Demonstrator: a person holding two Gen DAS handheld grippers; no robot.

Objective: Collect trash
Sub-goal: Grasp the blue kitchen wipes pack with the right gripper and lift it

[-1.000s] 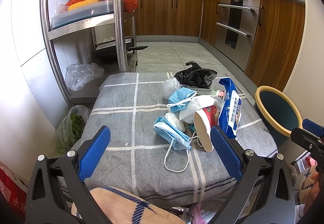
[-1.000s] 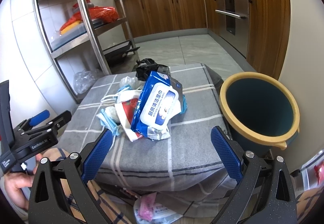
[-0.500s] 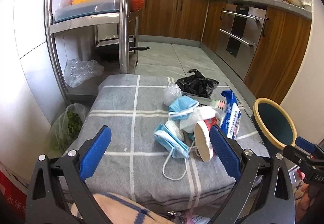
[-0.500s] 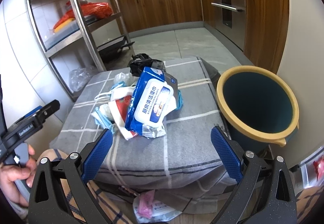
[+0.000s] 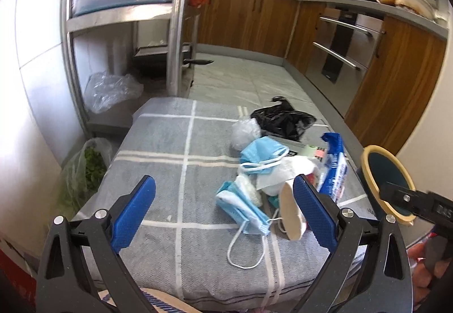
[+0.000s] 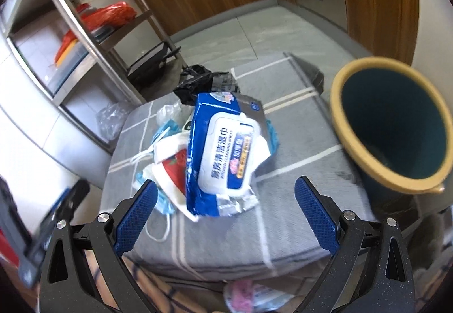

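A heap of trash lies on a grey checked cloth (image 5: 170, 160): blue face masks (image 5: 240, 205), a tipped paper cup (image 5: 291, 211), white tissue (image 5: 286, 168), a black plastic bag (image 5: 283, 120) and a blue wet-wipes pack (image 6: 223, 154). To the right of the cloth stands a dark bin with a yellow rim (image 6: 396, 126). My left gripper (image 5: 223, 214) is open, hovering near the masks and the cup. My right gripper (image 6: 226, 214) is open just in front of the wipes pack, holding nothing.
A steel shelf rack (image 5: 175, 29) with food containers stands at the left. A bag of greens (image 5: 85, 171) sits on the floor beside the cloth. Wooden cabinets (image 5: 254, 18) and an oven line the far side. A pink wrapper (image 6: 252, 296) lies below the cloth's front edge.
Both grippers have moved forward toward the trash heap, and the right one has tilted; the wipes pack now looms larger. Both jaws stay open and nothing has been picked up.
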